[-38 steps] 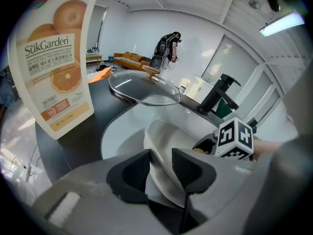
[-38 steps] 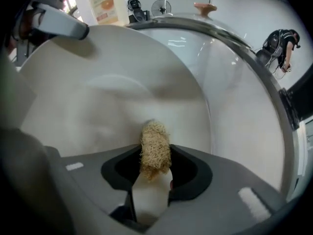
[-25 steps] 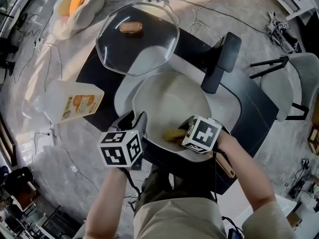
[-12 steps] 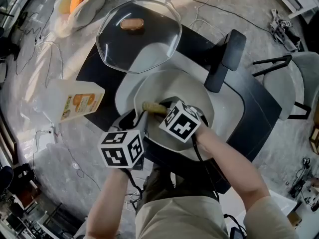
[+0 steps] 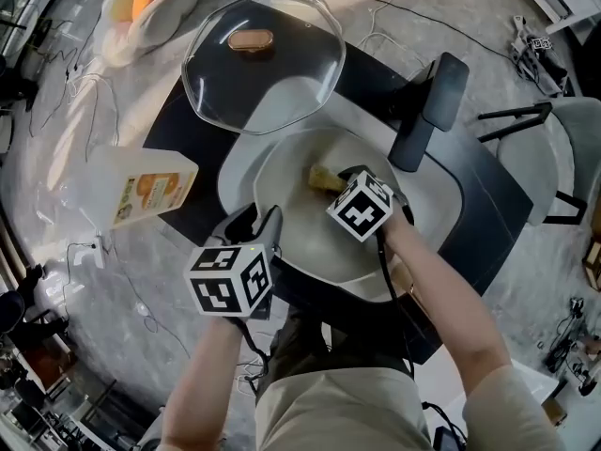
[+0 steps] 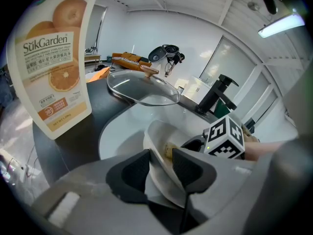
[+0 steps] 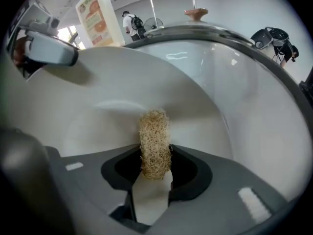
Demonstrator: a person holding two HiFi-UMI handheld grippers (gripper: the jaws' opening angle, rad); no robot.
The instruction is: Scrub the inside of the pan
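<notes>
Head view: a cream round pan (image 5: 305,238) sits in the white sink basin (image 5: 427,200) set into the dark tabletop (image 5: 183,130). The pan is tipped, with its near rim raised toward me.
- My left claw (image 5: 266,222) is clamped on that near rim, one pad outside the wall and one inside.
- My right claw (image 5: 336,182) is clamped on a tan, fibrous loofah scrubber (image 5: 322,177). The scrubber is low against the pan's inner surface on the far side, toward the black faucet (image 5: 427,111).

Right gripper view: the scrubber stands on edge between the pads, with a good part of it past the fingertips. Its free end meets the pale inner wall, and I judge it is touching. I can make out no soil or suds.

Step in hand, as I judge it: a scrubbing stroke across the inside.

To do it well:
- Hold the rim firmly, since a tipped pan will want to turn or slide under a sideways push.
- Press only through the loofah and keep my hard fingertips off the coating.
- Work in overlapping arcs from the far wall, across the bottom, to the near wall.
- The strip under my left pad stays out of reach until I regrip elsewhere on the rim.
- A thin scrubber held on edge may fold or creep out of the pads, so use moderate pressure.
- Steer clear of the domed glass lid (image 5: 263,73), which overhangs the basin's far-left edge.
</notes>
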